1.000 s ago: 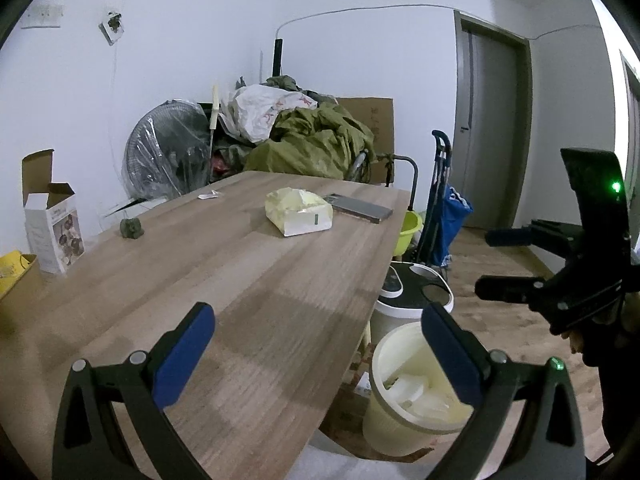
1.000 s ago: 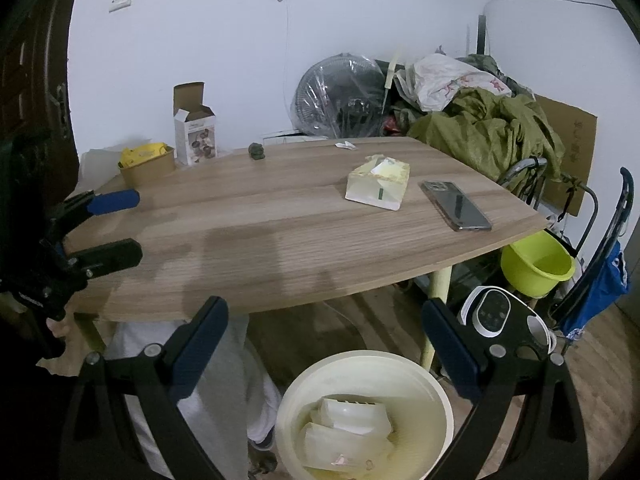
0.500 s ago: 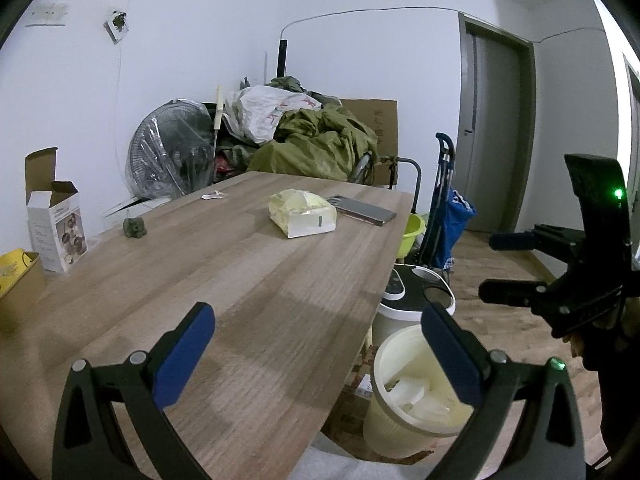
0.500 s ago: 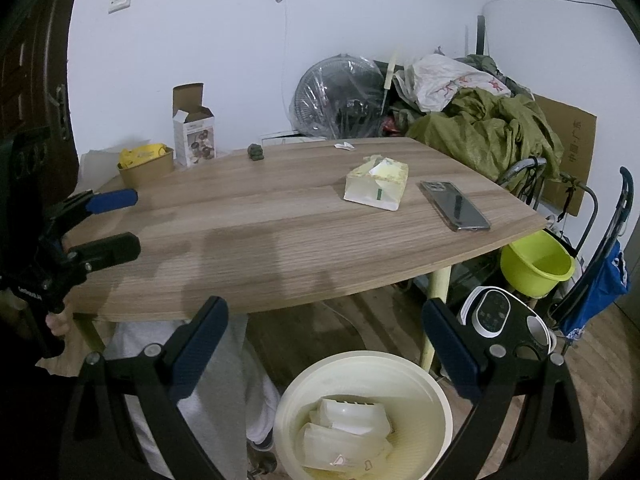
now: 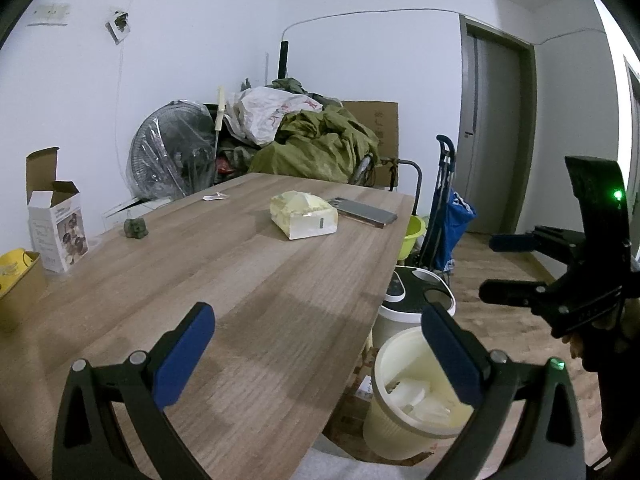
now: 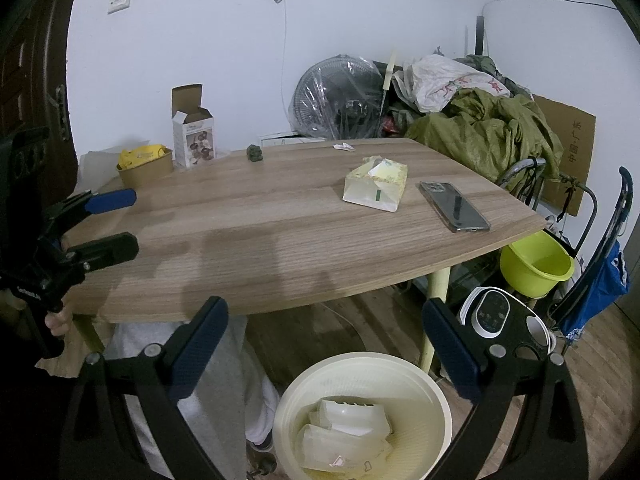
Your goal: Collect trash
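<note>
both jaws spread wide, empty: left gripper (image 5: 318,354) over the tabletop (image 5: 224,280) near edge, right gripper (image 6: 326,350) above the cream bin (image 6: 362,420) holding white trash (image 6: 346,428) on the floor.

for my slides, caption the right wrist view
Open right gripper hovers above a cream trash bin holding plastic containers, beside the wooden table.

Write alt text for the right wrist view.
The open right gripper hovers empty over a cream bin holding clear plastic containers. Beyond, a wooden table carries a tissue pack and phone; the left gripper is open.
</note>
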Motion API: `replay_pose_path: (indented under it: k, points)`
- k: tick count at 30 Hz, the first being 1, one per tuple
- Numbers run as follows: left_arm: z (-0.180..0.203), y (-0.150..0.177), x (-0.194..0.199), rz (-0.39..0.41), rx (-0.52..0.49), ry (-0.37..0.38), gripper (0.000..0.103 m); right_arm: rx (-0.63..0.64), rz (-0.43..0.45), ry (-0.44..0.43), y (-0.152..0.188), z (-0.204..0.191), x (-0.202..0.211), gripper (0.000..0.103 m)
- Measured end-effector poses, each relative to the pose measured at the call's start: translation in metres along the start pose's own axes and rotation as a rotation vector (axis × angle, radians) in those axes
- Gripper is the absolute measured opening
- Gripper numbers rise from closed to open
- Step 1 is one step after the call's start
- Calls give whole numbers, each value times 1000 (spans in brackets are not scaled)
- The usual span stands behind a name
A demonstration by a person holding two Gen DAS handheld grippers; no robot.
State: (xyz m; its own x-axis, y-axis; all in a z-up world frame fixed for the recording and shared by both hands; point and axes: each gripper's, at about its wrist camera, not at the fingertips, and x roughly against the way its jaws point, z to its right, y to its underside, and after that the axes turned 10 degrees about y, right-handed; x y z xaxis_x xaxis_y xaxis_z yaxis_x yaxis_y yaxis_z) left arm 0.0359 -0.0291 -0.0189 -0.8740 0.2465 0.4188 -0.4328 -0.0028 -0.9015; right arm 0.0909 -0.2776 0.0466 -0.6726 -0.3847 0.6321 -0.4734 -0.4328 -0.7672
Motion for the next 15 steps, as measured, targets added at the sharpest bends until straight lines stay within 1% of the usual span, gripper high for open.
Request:
replay_pose_path:
  k: [15]
  points:
    - [2,-1,2,10,-5,5,103,3,4,-5,-5,1,0,97]
